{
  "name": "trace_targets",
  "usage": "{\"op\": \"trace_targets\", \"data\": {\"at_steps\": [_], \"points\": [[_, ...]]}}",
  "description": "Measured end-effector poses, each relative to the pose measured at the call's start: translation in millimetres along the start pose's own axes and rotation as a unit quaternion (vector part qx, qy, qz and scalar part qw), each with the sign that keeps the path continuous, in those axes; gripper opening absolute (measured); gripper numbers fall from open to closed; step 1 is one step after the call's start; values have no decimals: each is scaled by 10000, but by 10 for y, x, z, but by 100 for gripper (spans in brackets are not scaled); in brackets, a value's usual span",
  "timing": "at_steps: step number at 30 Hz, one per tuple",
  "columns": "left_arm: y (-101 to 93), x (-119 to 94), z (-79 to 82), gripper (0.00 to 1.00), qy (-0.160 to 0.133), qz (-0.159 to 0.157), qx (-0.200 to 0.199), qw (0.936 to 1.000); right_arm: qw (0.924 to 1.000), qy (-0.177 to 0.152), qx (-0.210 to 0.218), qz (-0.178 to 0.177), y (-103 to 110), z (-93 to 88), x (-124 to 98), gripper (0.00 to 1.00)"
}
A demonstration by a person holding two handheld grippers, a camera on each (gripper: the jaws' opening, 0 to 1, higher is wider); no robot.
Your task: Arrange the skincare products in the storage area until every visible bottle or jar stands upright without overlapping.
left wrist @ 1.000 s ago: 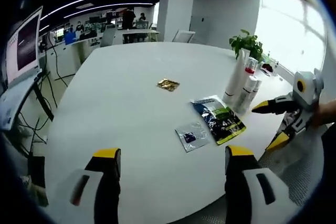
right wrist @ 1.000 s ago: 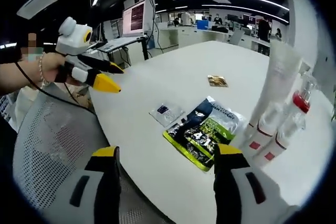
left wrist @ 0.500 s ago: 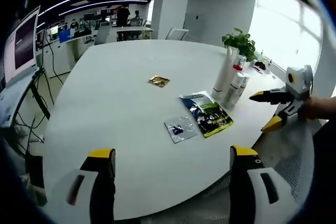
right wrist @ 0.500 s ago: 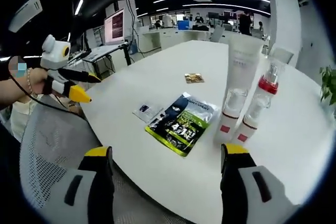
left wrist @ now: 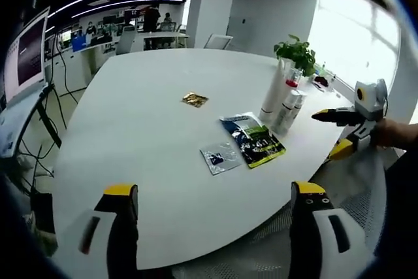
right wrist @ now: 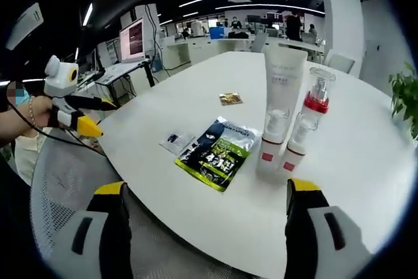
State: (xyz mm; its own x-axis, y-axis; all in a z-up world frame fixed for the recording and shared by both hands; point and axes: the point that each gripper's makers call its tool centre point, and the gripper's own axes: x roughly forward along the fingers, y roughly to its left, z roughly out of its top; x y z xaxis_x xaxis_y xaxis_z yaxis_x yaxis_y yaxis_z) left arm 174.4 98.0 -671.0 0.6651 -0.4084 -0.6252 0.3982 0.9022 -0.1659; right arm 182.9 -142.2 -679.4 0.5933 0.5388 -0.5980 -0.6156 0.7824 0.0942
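Spanning an open office, white table (left wrist: 144, 129) under both wide-open, empty tools (left wrist: 212, 194) (right wrist: 204, 191).

We saw a white table (right wrist: 366, 161), a dark blue and green pouch (right wrist: 212, 155), a gold packet (right wrist: 229, 98) and a red-collared bottle (right wrist: 316, 96).

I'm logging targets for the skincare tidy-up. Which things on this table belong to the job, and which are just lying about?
Belong to the job:
white tube, upright
red-collared pump bottle, upright
two small clear bottles, upright

Just lying about:
green-and-black pouch, flat
small silver sachet
gold packet
potted plant

Both tools are open, touching nothing.
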Motion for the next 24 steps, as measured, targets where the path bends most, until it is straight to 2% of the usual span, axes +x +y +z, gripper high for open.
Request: {"op": "trace_targets", "data": {"at_steps": [10,24], "points": [[-24,36,-10,95,125,-72,45,9999,9999,6,106,-3,-1,-3,-24,100],[-56,280,94,96,311,-205,290,9989,9999,84,151,-6,-22,-44,-16,100]]}}
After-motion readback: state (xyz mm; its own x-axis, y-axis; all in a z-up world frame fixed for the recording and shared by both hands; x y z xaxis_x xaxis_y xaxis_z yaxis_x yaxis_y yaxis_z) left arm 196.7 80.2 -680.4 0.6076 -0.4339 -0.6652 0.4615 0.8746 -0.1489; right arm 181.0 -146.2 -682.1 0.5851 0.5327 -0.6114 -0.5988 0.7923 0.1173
